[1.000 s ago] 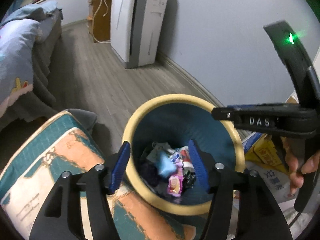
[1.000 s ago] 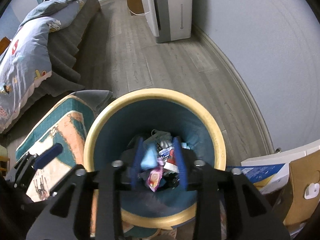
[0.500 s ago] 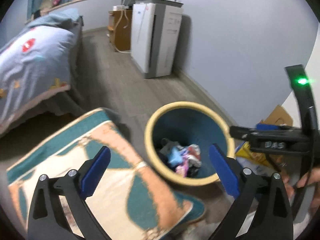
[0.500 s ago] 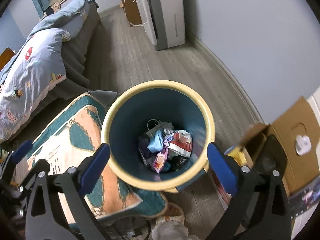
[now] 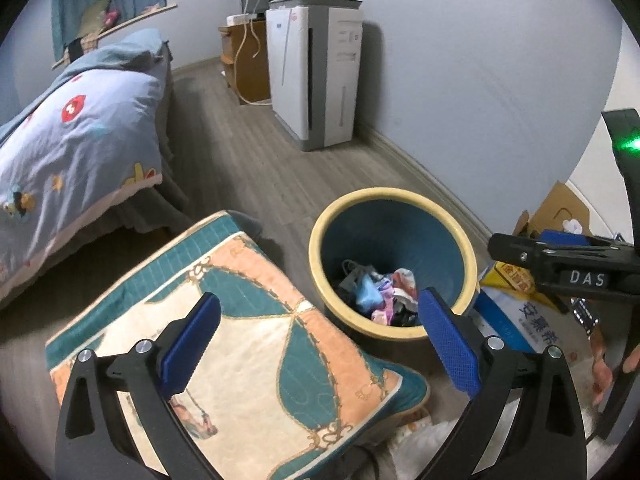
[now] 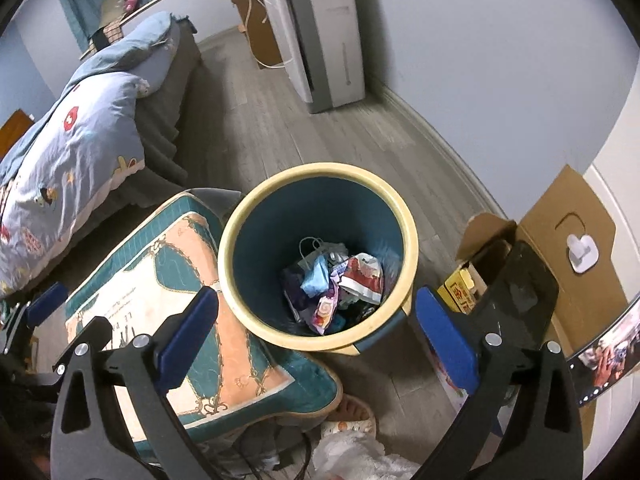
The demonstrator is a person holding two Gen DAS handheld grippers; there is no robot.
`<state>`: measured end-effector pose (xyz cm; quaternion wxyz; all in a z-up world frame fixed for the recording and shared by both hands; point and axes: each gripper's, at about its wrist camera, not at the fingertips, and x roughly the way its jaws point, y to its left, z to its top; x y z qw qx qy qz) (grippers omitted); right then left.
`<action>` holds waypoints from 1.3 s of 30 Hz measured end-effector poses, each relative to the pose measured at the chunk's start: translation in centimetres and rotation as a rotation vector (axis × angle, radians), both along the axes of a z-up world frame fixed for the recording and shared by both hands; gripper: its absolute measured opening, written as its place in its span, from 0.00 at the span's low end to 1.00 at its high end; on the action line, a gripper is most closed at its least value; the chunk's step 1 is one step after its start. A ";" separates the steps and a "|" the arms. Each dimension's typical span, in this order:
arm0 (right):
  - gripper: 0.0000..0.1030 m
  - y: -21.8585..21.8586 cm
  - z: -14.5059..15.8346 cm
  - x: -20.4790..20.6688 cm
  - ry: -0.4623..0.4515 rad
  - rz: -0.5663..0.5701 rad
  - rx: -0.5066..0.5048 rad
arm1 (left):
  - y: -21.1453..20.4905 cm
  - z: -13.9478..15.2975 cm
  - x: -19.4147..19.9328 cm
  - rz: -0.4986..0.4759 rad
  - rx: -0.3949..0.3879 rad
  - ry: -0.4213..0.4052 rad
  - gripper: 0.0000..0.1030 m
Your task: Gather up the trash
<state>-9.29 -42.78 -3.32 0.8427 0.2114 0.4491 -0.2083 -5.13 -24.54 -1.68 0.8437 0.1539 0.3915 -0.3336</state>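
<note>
Left gripper (image 5: 318, 340): jaws spread wide, nothing between the blue pads (image 5: 191, 344), held above the floor. Its left pad sits over the patterned cushion (image 5: 240, 344); its right pad overlaps the near rim of the trash bin (image 5: 404, 196).

Right gripper (image 6: 316, 338): also spread wide and carrying nothing, 2 blue pads (image 6: 188, 336) on either side of the bin's near edge. In the left wrist view its black body marked "DAS" (image 5: 576, 268) shows at the right edge, with a green light (image 5: 628, 145) above it and fingers of the right hand (image 5: 600, 364) below.

Trash bin (image 6: 320, 176): round, yellow rim, blue inside, standing upright on the wood floor (image 6: 320, 136) near the wall. Trash (image 6: 336, 284) lies in the bottom: crumpled wrappers in pale blue, pink, and red-and-white, plus dark pieces. Individual items too jumbled to name.

Cushion (image 6: 168, 280): teal, peach and cream, lying just left of the bin, its edge touching or nearly touching the bin's side.

Right of the bin: open cardboard box (image 6: 560, 240) with a white hook-like piece (image 6: 582, 254) on its flap, yellow packaging (image 6: 460, 288) inside.

Further out: bed with blue printed duvet (image 6: 80, 132) on the left, white and grey air purifier (image 6: 320, 28) against the wall, a wooden cabinet (image 5: 244, 60) behind it with white cables hanging.
</note>
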 end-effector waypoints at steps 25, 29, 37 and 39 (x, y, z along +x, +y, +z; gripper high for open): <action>0.94 1.2 0.3 0.1 -0.002 0.004 -0.046 | 1.3 0.6 -0.1 0.025 0.010 -0.022 0.95; 0.94 1.2 0.3 0.1 -0.003 0.003 -0.046 | 1.3 0.6 -0.2 0.024 0.013 -0.026 0.95; 0.94 1.2 0.3 0.1 -0.003 0.004 -0.046 | 1.2 0.6 -0.3 0.027 0.012 -0.026 0.95; 0.94 1.2 0.3 0.1 -0.002 0.003 -0.046 | 1.2 0.6 -0.3 0.027 0.013 -0.027 0.95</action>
